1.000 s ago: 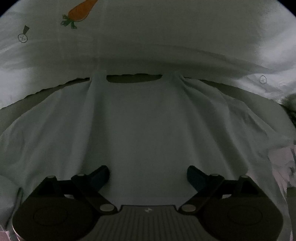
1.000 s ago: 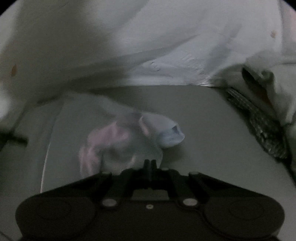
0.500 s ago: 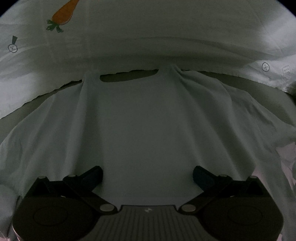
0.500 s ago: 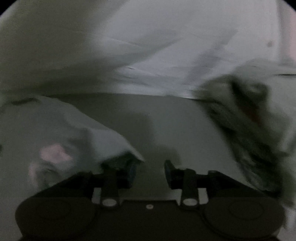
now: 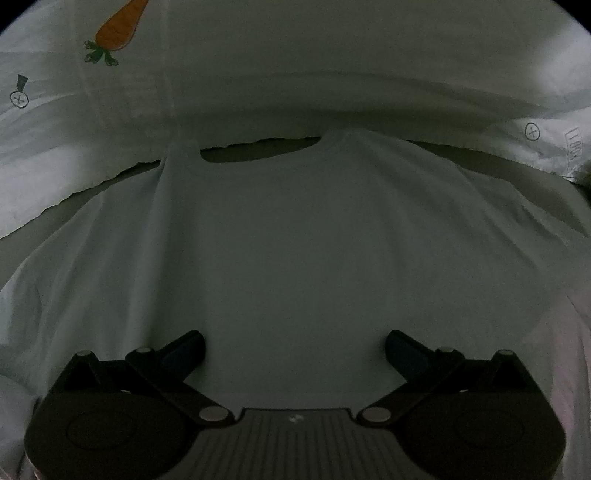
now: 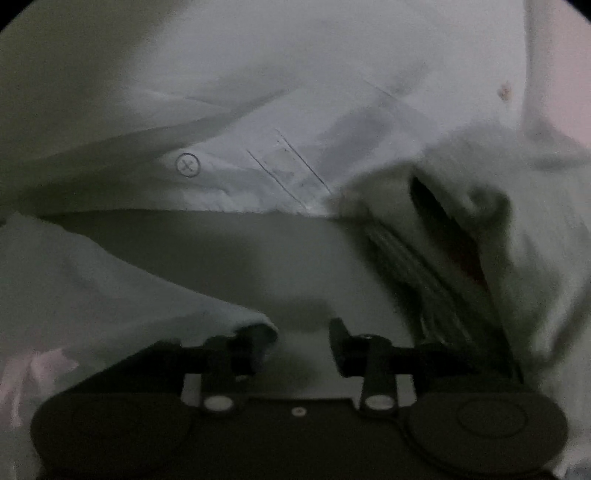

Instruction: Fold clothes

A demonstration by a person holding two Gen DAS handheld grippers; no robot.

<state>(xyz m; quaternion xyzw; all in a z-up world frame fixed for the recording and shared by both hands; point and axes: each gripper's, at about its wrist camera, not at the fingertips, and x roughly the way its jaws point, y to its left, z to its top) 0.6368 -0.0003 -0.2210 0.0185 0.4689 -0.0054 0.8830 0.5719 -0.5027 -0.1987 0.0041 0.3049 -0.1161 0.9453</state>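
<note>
A pale, light-blue T-shirt (image 5: 295, 229) lies spread flat on the surface, neckline at the far side. My left gripper (image 5: 294, 347) is open wide just above the shirt's near part, holding nothing. In the right wrist view the shirt's edge (image 6: 122, 291) lies at the left and reaches the left finger. My right gripper (image 6: 301, 338) is open, with bare grey surface between its fingers.
A white sheet with a carrot print (image 5: 118, 29) and small circle marks (image 6: 187, 164) lies bunched along the far side. A dark, crumpled garment (image 6: 443, 251) sits at the right in the right wrist view. A pinkish cloth (image 6: 33, 373) shows at the lower left.
My right gripper has opened and let go of the shirt edge, then shifted right. My left gripper has stayed open and opened a little wider over the shirt.
</note>
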